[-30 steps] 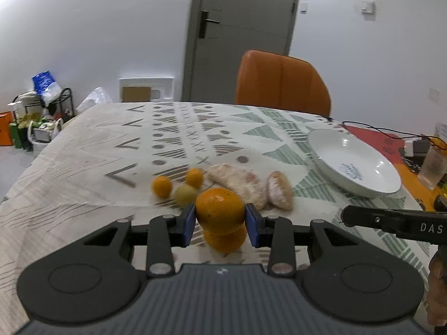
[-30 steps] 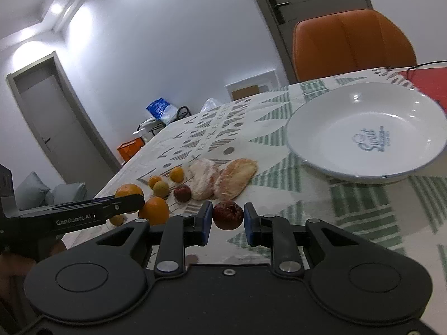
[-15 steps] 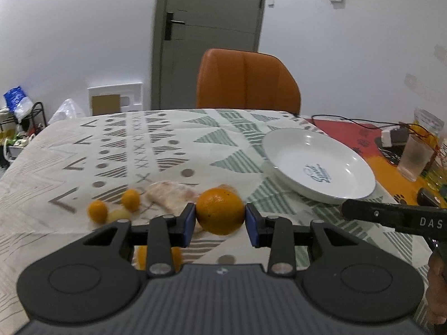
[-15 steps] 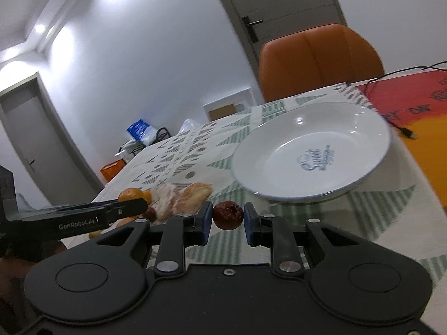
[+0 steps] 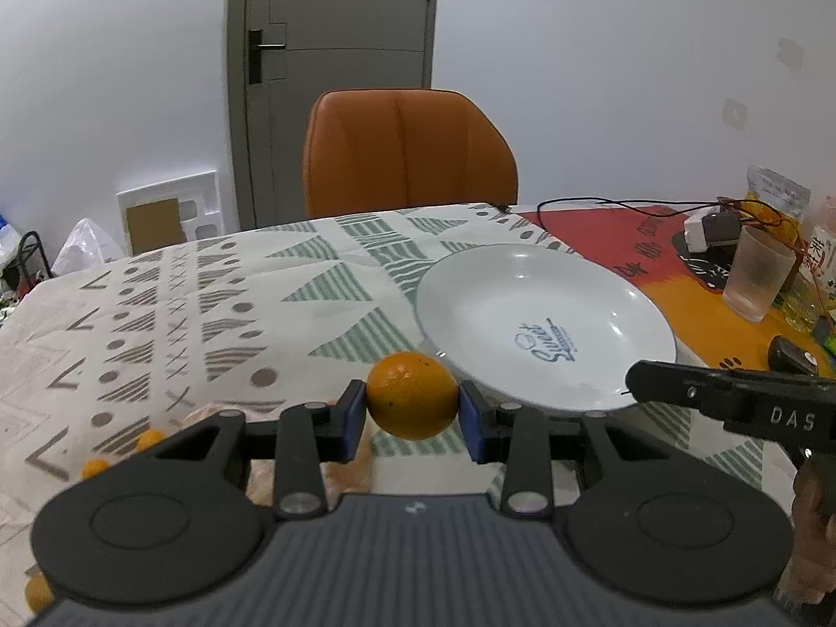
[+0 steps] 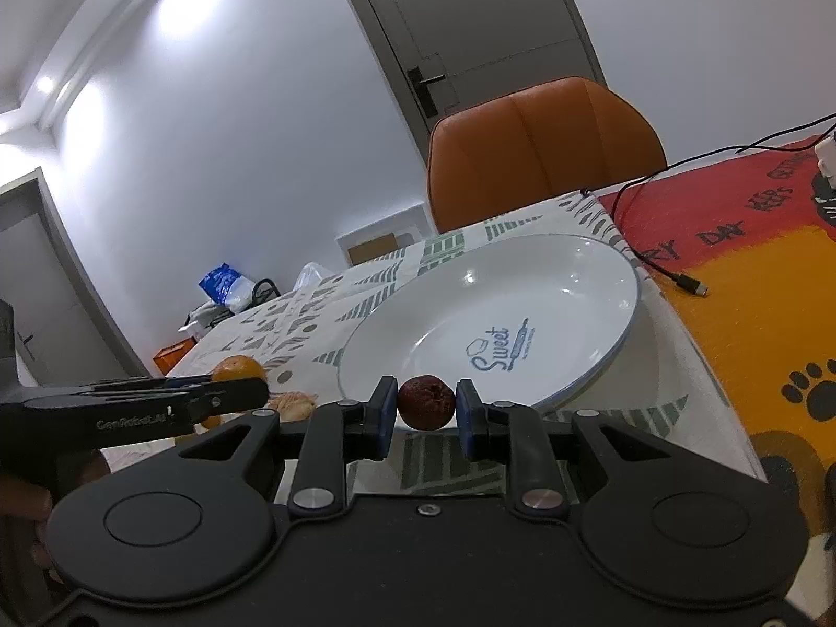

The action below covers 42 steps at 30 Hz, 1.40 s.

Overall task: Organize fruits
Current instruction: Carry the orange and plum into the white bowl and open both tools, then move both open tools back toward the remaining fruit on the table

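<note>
Left gripper (image 5: 412,413) fingers clamp round orange (image 5: 411,395), right gripper (image 6: 426,411) fingers clamp dark red wrinkled fruit (image 6: 426,401); white ceramic plate (image 6: 575,261) just ahead, nothing in it yet.

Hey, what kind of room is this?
Probably a home dining room: a table with a patterned cloth, an orange chair pulled up to it, and a white plate set out.

One plate (image 5: 543,282), one orange (image 5: 411,394), perhaps three kumquats (image 5: 95,467).
</note>
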Tool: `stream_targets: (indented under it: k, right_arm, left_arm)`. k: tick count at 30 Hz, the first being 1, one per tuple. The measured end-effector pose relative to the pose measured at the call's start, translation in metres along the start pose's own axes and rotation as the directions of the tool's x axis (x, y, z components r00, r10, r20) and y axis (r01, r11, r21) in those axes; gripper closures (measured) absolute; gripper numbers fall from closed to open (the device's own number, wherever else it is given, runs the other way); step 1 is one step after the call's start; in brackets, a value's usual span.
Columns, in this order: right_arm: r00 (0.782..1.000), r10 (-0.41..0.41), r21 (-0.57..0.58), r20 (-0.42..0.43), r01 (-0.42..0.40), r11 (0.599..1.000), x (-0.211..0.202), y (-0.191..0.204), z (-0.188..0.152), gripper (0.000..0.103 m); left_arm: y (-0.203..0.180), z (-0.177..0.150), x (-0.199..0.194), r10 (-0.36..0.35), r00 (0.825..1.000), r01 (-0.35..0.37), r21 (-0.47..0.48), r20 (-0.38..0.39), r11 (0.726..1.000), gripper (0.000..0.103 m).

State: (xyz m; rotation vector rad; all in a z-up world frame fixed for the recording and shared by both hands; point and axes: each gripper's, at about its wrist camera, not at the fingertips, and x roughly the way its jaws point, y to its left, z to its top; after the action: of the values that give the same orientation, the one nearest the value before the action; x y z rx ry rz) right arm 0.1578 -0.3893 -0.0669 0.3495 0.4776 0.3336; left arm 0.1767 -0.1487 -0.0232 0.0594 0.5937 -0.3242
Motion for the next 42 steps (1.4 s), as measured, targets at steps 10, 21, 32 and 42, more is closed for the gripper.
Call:
stream_targets:
  k: [10,21,32,42]
  right_arm:
    - [0.998,-0.038,0.042,0.046,0.036,0.998,0.003,-0.013,-0.003,0.074]
    - [0.997,-0.046,0.063,0.068,0.041,0.997,-0.010,-0.016,-0.004,0.074]
    - [0.997,-0.029,0.058,0.066,0.025,0.998,-0.013,-0.005,-0.007,0.071]
    - [0.997,-0.008,0.027,0.078,0.006,1.000,-0.018,0.021,-0.011,0.046]
  left_arm:
    - [-0.021,0.018,0.018,-0.025,1.000,0.025,0.067,0.000,0.997,0.066]
    - [-0.038,0.031,0.023,-0.047,0.999,0.045,0.087,0.023,0.995,0.066]
    - [-0.022,0.021,0.000,0.013,0.999,-0.015,0.067,0.031,0.998,0.047]
    - [0.020,0.006,-0.032,0.100,0.994,-0.100,-0.014,0.031,0.995,0.021]
